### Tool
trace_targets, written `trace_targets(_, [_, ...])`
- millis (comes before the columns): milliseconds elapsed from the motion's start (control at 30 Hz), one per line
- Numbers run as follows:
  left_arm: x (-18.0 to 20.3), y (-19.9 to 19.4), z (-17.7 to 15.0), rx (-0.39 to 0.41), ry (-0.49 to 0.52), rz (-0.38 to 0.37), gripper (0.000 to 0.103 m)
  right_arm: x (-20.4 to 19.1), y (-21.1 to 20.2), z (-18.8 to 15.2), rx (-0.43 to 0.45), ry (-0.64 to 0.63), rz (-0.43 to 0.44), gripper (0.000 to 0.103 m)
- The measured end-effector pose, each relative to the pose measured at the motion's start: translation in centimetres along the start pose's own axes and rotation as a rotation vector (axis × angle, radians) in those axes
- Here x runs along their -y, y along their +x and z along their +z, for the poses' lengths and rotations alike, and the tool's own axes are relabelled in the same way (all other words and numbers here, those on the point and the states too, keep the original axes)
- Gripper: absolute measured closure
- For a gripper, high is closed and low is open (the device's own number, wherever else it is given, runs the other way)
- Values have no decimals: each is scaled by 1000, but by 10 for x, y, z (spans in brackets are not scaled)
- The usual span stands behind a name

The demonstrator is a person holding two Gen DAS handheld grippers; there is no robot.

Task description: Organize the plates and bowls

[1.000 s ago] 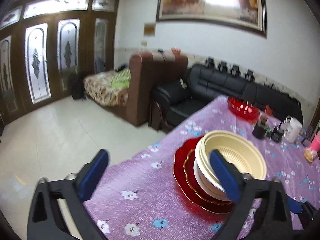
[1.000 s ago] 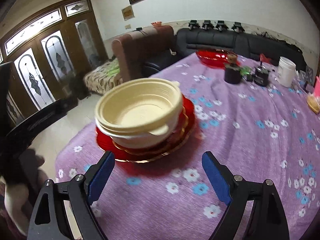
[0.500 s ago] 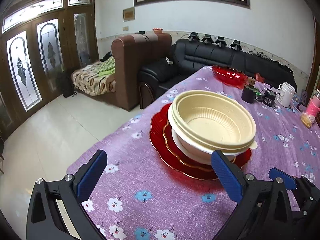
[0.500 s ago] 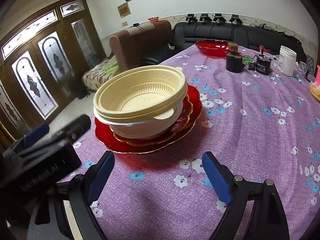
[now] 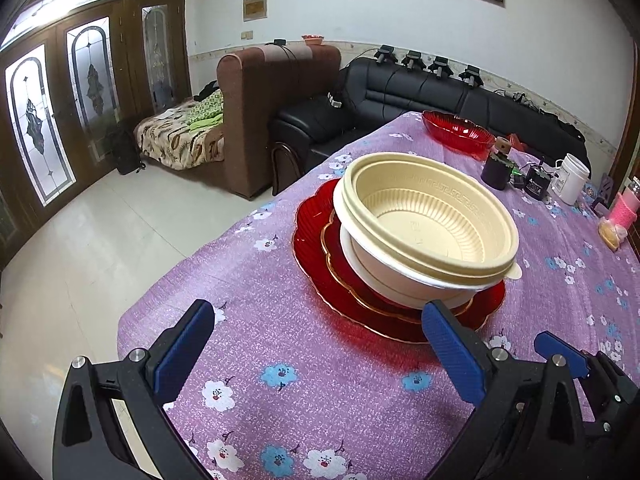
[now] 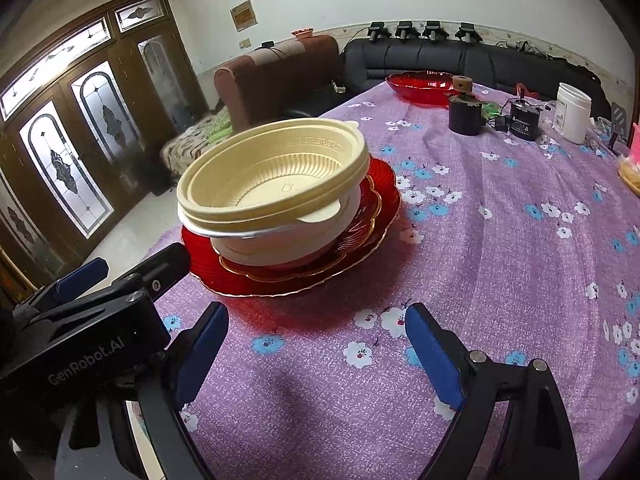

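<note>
A cream plastic bowl point(image 5: 428, 216) point(image 6: 276, 172) sits nested in a white bowl point(image 5: 396, 280) point(image 6: 280, 244). Both rest on a gold-rimmed red plate point(image 5: 340, 268) point(image 6: 360, 216) stacked on a larger red plate point(image 5: 312, 216) point(image 6: 384, 176), on the purple flowered tablecloth point(image 5: 280, 344) point(image 6: 500, 240). My left gripper point(image 5: 316, 316) is open just short of the stack, its right pad at the plate's near rim. Also open and holding nothing, my right gripper point(image 6: 316, 320) hovers near the stack's near side. The left gripper's black body point(image 6: 80, 320) shows at the lower left of the right wrist view.
A red glass dish point(image 5: 456, 132) point(image 6: 424, 84) lies at the table's far end. A black jar point(image 6: 464, 114), a black adapter point(image 6: 524, 120), a white tub point(image 6: 572, 112) and a pink item point(image 5: 624, 212) stand at the far right. Sofas and the tiled floor lie beyond the table's left edge.
The left gripper swung from beside the table to face the stack and came closer and lower. The right gripper barely moved, and both stayed open.
</note>
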State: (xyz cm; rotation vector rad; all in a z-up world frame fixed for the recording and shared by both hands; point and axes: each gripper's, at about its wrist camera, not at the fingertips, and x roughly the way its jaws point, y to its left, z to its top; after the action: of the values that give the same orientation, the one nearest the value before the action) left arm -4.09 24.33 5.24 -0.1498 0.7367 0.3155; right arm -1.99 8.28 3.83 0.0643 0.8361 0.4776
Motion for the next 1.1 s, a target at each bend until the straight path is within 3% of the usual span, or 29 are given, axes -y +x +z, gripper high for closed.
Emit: trace_targets(1100, [3,15,-2,-68,-16,-28,0,7,4,-5,-16,16,-9,10])
